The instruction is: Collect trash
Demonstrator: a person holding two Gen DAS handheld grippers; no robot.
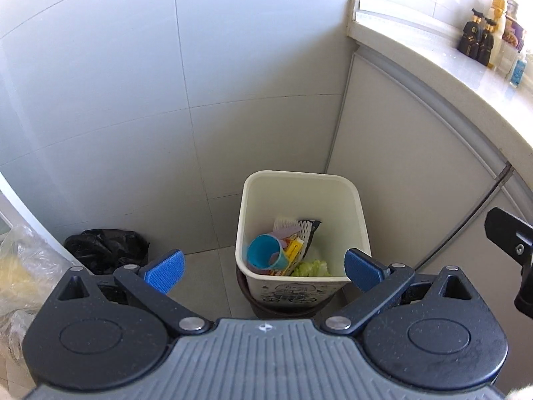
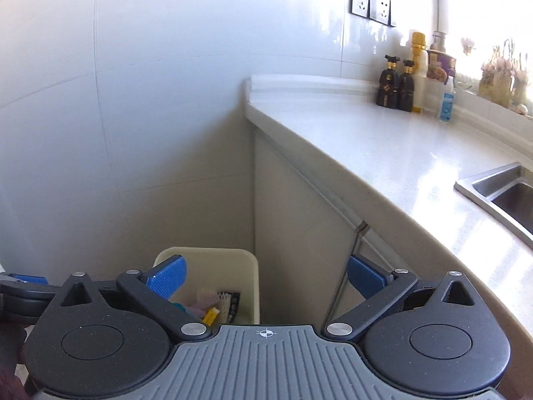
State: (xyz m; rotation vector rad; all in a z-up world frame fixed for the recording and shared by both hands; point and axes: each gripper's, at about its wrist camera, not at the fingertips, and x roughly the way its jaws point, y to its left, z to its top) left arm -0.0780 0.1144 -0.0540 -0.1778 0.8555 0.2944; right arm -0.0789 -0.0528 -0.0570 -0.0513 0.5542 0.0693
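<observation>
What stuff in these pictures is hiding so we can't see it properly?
- Bin, right wrist view: its front and most of the trash are hidden behind the right gripper.
- Bin's base, left wrist view: covered by the left gripper.
- Clear plastic bag, left wrist view: cut off by the left edge.
- Sink, right wrist view: cut off by the right edge.
- Bottle labels: too small to read.

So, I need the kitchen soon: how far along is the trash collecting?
Done: the cream bin already holds a blue cup, foam netting, a yellow wrapper and a lettuce leaf. In hand: nothing; left gripper and right gripper are both open and empty. Left: the black bag on the floor, perhaps.
</observation>
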